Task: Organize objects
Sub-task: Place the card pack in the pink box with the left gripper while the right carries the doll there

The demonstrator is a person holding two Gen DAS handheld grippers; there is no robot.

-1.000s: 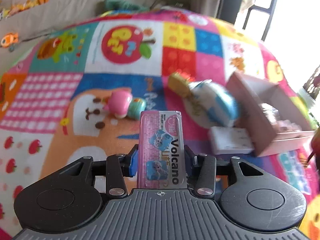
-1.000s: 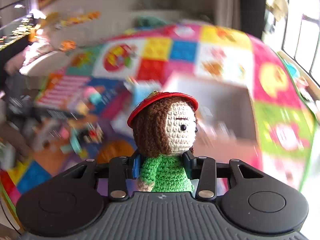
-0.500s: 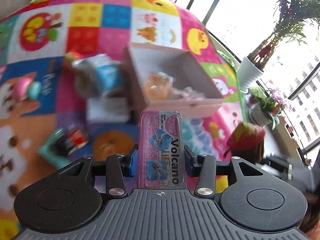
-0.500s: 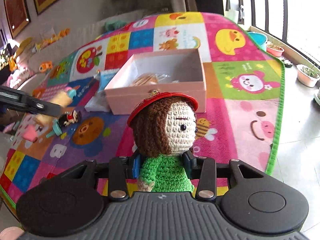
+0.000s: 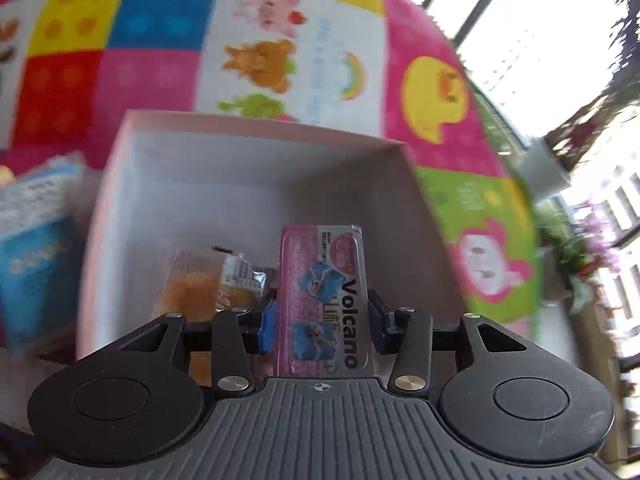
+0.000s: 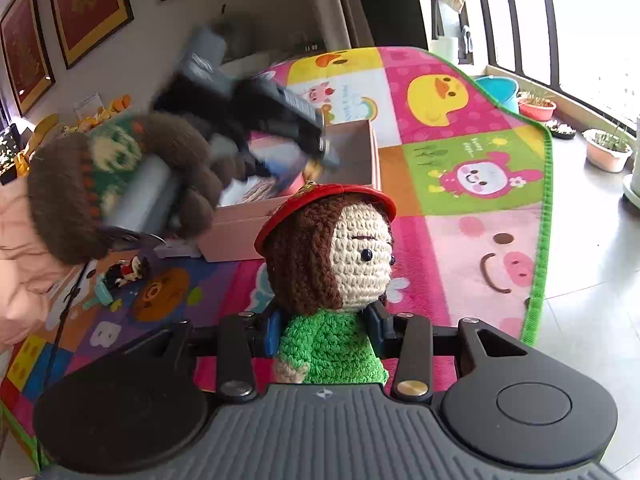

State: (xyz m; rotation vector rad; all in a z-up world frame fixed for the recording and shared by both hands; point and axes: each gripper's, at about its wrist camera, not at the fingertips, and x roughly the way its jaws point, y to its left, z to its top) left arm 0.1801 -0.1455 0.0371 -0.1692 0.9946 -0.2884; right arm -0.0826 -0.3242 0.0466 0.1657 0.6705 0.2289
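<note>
Volcano pack (image 5: 324,296) stands on end between my left gripper's (image 5: 322,318) pads, long axis running toward twelve o'clock, top edge away from me, printed face toward the camera. It hangs over the open pink box (image 5: 256,128), with a wrapped orange snack (image 5: 196,292) on the box floor at ten o'clock of the pack. A blue-and-white packet (image 5: 32,248) lies outside the box at nine o'clock on the mat (image 5: 160,32).

Half a second ago the box sat farther off, near twelve o'clock, and toys showed on the mat; now the box fills the left view and my gripper is above its inside.

My right gripper (image 6: 326,330) pinches a crochet doll (image 6: 332,280) by its green body, upright, red hat up, face toward three o'clock, as before. Only the right view shows my gloved left hand (image 6: 120,188) and its blurred gripper over the box at eleven o'clock, and a small figure (image 6: 124,270) on the mat at nine o'clock.
</note>
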